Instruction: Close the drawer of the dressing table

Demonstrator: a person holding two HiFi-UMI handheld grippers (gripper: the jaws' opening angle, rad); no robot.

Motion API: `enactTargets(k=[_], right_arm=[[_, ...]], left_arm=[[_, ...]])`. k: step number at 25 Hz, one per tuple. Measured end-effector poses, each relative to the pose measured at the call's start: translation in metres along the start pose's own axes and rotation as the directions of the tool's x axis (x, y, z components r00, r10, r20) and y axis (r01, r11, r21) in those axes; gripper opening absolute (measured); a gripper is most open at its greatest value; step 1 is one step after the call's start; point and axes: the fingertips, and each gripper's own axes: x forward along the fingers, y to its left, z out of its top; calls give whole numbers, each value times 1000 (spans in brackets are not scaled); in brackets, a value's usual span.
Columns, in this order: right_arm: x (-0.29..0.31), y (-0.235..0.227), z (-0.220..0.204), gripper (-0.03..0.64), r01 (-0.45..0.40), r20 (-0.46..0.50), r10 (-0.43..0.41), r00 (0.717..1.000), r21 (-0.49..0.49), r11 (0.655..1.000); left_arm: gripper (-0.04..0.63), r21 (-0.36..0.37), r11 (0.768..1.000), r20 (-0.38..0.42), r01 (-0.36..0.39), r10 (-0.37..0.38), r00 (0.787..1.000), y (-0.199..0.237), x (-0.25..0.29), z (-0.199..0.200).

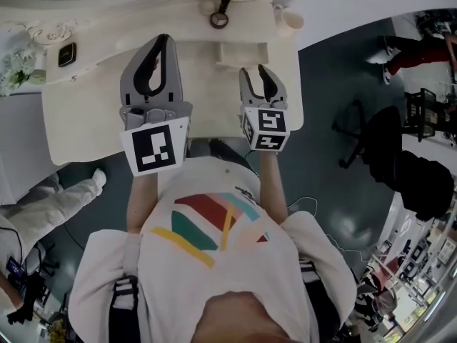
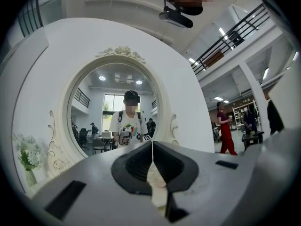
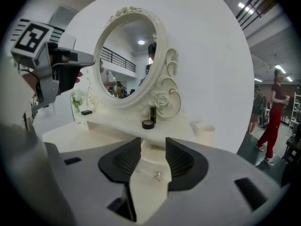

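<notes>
right gripper (image 3: 153,144) fingers apart, drawer (image 3: 148,165) knob (image 3: 159,175) lined up in the gap. left gripper (image 2: 152,144) fingers together, empty. Risk: an off-centre push skews the drawer and jams it, or the fingers snag the knob.

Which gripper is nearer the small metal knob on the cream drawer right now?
Right. The right gripper has the small metal knob framed between its open jaws; the left gripper, jaws shut, is off to the left of the cream drawer.
</notes>
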Motion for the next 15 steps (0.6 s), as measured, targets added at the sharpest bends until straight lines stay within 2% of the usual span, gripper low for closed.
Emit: enactTargets(k=[15], right_arm=[[30, -7, -81, 129, 15, -190, -13, 982, 11, 1000]], left_arm=[[8, 38, 999, -24, 0, 1, 1000, -3, 2, -8]])
